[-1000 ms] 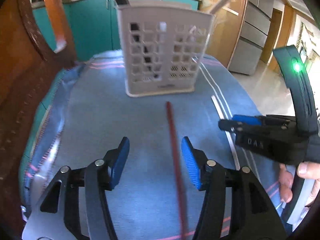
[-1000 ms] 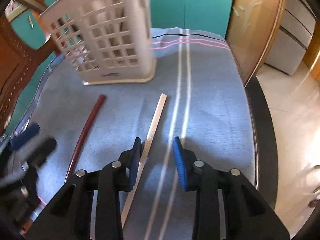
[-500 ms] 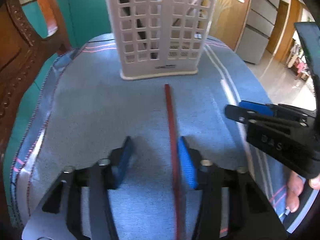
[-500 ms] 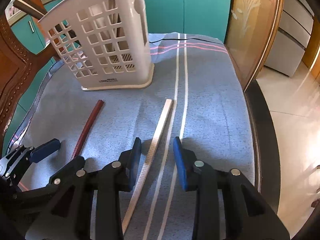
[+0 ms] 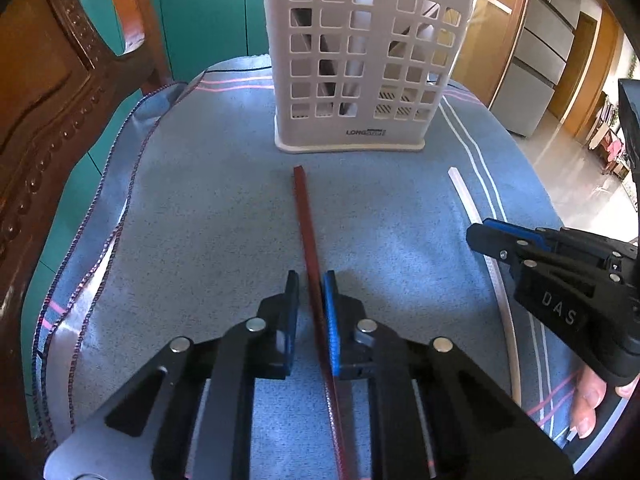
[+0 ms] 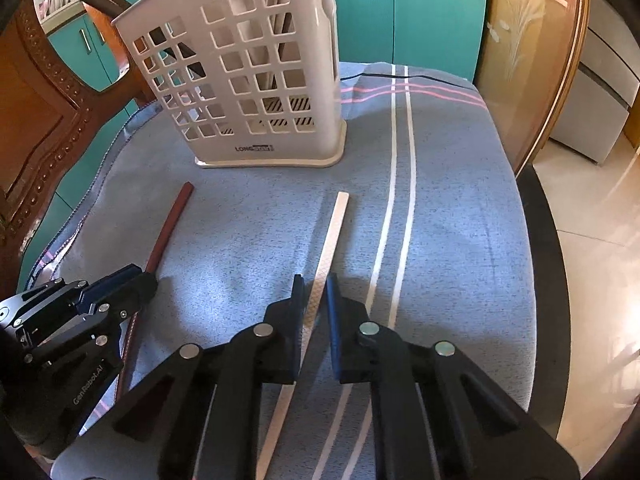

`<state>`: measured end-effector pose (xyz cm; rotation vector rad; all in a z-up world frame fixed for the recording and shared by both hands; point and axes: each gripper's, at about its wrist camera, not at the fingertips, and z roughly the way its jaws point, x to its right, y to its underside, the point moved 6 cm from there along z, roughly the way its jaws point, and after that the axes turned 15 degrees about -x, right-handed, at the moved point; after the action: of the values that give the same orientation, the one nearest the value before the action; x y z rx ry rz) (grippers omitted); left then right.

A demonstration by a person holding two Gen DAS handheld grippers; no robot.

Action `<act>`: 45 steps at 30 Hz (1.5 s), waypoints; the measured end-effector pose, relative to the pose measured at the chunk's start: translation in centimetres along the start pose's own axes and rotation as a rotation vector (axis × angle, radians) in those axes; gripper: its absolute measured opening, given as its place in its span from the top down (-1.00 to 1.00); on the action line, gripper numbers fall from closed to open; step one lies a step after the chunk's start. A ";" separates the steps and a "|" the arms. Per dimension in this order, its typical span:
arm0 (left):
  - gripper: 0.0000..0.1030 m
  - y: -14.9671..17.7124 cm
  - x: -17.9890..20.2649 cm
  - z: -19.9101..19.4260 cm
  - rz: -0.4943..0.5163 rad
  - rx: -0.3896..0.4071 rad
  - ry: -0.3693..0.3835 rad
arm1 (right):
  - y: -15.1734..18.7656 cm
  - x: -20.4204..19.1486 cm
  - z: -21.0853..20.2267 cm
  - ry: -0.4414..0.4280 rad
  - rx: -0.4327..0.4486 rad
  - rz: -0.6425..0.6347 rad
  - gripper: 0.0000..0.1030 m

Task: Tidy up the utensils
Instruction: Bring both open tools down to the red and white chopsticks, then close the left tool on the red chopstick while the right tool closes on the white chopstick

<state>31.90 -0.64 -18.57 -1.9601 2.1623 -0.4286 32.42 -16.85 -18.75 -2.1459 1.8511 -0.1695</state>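
A dark red chopstick (image 5: 304,216) lies lengthwise on the blue cloth and runs between the pads of my left gripper (image 5: 310,284). Those jaws are closing; the stick rests against the right pad, with a thin gap at the left one. A white chopstick (image 6: 334,232) lies parallel to it and passes between the pads of my right gripper (image 6: 314,284). These jaws are closing too, and narrow slits still show beside the stick. The white slotted utensil basket (image 5: 352,60) stands upright beyond both sticks, with several utensils inside.
The striped blue cloth (image 6: 460,208) covers a round table with a dark rim (image 6: 540,280) at the right. A carved wooden chair (image 5: 48,100) stands close on the left. Teal cabinets (image 6: 432,12) lie behind. A person's thumb (image 5: 588,400) shows under the right gripper.
Both pairs of jaws have narrowed from wide apart to close around their chopsticks. The left gripper has centred on the red stick. The right gripper has shifted so that the white stick lies between its pads.
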 end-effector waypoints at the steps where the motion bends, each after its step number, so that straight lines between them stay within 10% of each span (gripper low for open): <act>1: 0.68 -0.1 0.1 0.0 0.003 0.000 0.000 | -0.2 0.0 0.0 0.004 0.001 -0.003 0.77; 29: -0.04 -3.1 -0.2 1.4 -0.016 0.030 -0.047 | -0.9 -0.4 0.5 0.133 0.045 -0.015 0.53; 37: 0.80 -2.8 1.8 1.0 0.037 0.023 -0.032 | -1.4 -0.8 0.7 0.096 0.034 -0.016 0.79; 45: 0.86 -2.2 1.6 -0.7 0.022 0.053 -0.002 | -1.2 -0.1 -1.5 0.014 0.088 0.010 0.88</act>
<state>33.54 -2.35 -17.13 -1.9058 2.1472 -0.4756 33.13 -16.86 -16.92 -2.0819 1.8269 -0.2596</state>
